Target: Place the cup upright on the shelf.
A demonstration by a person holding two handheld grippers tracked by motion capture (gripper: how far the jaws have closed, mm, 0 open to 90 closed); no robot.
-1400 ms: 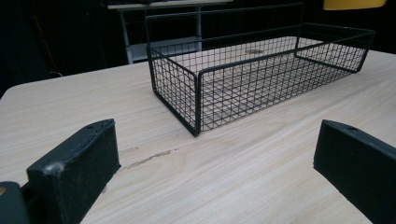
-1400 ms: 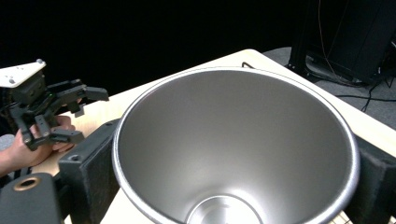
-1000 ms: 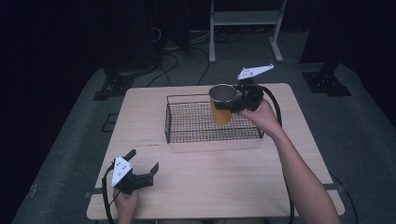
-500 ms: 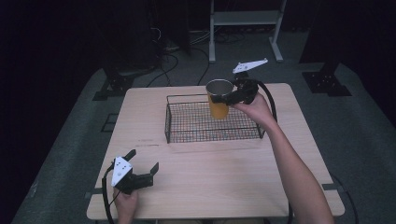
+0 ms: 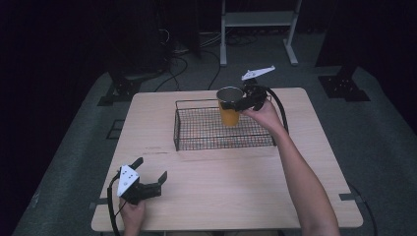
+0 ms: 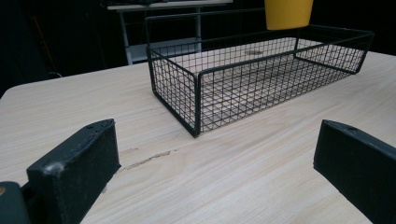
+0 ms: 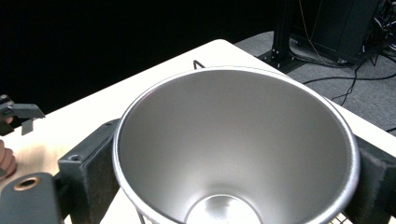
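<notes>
A yellow cup [image 5: 229,114] with a steel inside hangs upright over the far part of a black wire basket [image 5: 196,142]. My right gripper [image 5: 236,103] is shut on the cup's rim from the right. In the right gripper view the cup's shiny inside [image 7: 233,140] sits between both black jaws. Near the table's front left corner my left gripper [image 5: 150,173] rests open with nothing in it. Its own view looks past the wide-apart jaws at the basket [image 6: 243,79] and the cup's yellow base [image 6: 288,11] above the basket's floor.
The wooden table [image 5: 236,196] has bare room in front of the basket and at both sides. A white metal stand [image 5: 255,19], cables and dark equipment bases lie on the floor beyond the far edge.
My right gripper has carried the cup slightly left and up above the basket. The left gripper has stayed where it was.
</notes>
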